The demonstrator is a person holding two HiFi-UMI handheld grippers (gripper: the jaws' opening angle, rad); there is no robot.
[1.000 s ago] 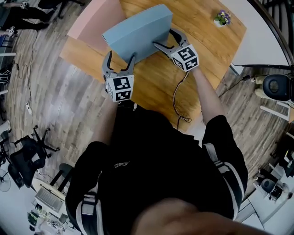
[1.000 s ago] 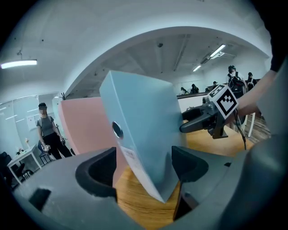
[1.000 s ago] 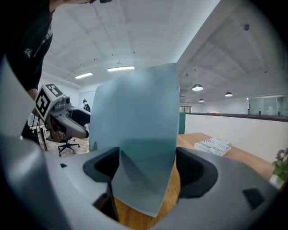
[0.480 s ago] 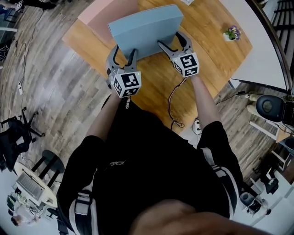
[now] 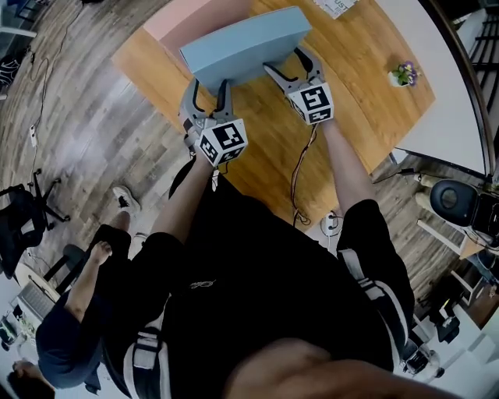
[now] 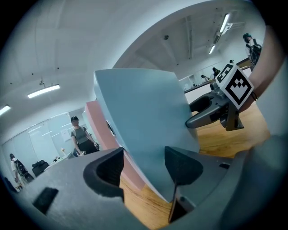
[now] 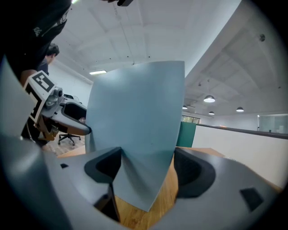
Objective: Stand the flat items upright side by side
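Head view: gripping a blue board (image 5: 242, 47) by its near lower corners, one in left tongs (image 5: 210, 86), one in right tongs (image 5: 284, 64), after closing both pairs onto it just now. Holding it on edge over the wooden bench (image 5: 351, 86), spanning from one pair of tongs to the other, top leaning away toward a pink board (image 5: 183, 19) just beyond. Looks thick, rigid, matte, pale blue-grey, square-cornered. Seems midway through standing it up. To do well: hold both grips even, pivot on the bottom edge, bring the top to vertical, then set it just beside the pink board, faces parallel, without knocking that one. Release only once steady; tall on a narrow edge, so could tip.
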